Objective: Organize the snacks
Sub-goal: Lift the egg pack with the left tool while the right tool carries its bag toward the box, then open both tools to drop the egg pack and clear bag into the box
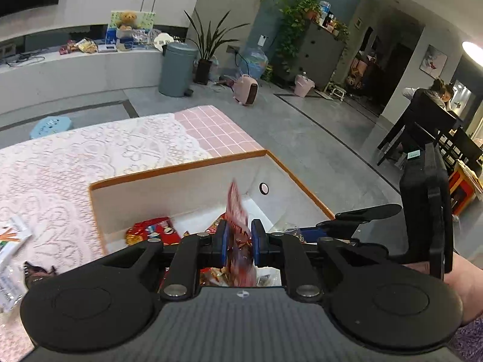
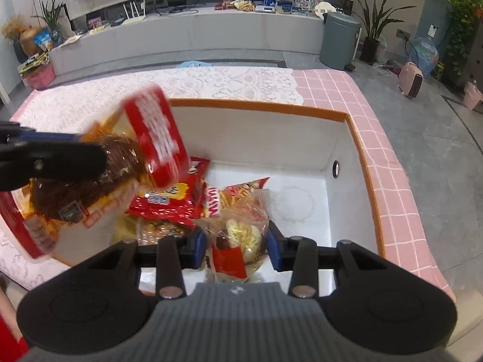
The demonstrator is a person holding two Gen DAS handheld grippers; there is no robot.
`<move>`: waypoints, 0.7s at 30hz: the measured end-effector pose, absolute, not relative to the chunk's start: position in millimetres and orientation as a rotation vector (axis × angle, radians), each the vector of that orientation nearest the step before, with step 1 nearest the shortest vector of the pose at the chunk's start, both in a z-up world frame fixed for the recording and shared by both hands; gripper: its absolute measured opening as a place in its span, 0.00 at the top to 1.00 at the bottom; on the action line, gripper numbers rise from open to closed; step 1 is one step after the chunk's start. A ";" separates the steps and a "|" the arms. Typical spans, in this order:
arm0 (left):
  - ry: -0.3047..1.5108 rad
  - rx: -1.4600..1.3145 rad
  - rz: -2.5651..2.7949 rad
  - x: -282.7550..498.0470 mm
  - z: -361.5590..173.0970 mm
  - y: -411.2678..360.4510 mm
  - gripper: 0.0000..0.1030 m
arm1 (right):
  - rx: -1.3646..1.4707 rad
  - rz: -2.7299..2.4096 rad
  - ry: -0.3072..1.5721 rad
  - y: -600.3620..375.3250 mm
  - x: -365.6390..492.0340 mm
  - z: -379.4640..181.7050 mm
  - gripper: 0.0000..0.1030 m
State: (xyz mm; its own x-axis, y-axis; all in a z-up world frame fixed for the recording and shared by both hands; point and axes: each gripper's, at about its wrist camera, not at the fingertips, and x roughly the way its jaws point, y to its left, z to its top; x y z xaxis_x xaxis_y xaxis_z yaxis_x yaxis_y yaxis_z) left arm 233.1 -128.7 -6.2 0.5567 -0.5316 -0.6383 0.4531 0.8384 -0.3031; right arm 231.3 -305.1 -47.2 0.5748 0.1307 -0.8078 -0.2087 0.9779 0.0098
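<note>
Both of my feeds are evenly lit by indoor light, with no hard shadows. On the left wrist view a ceiling lamp (image 1: 474, 52) blows out to white at the right edge, and the far dining corner sits dim. The fisheye bends straight lines hard: the floor seams and the white bin (image 1: 181, 187) rim curve toward the corners, which go black. The red snack packet (image 1: 238, 211) smears with motion blur. On the right wrist view the big red bag (image 2: 157, 135) is blurred too, its lettering unreadable, while the background stays fairly sharp.
</note>
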 end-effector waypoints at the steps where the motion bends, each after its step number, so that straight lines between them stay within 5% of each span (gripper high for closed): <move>1: 0.803 -0.108 -0.583 237.4 -10.8 -131.5 0.84 | -0.101 0.198 0.942 -304.0 233.2 -49.1 0.62; 21: 0.996 -0.150 -0.557 267.1 -70.5 -155.6 0.88 | -0.260 0.240 1.107 -303.1 267.8 -96.2 0.61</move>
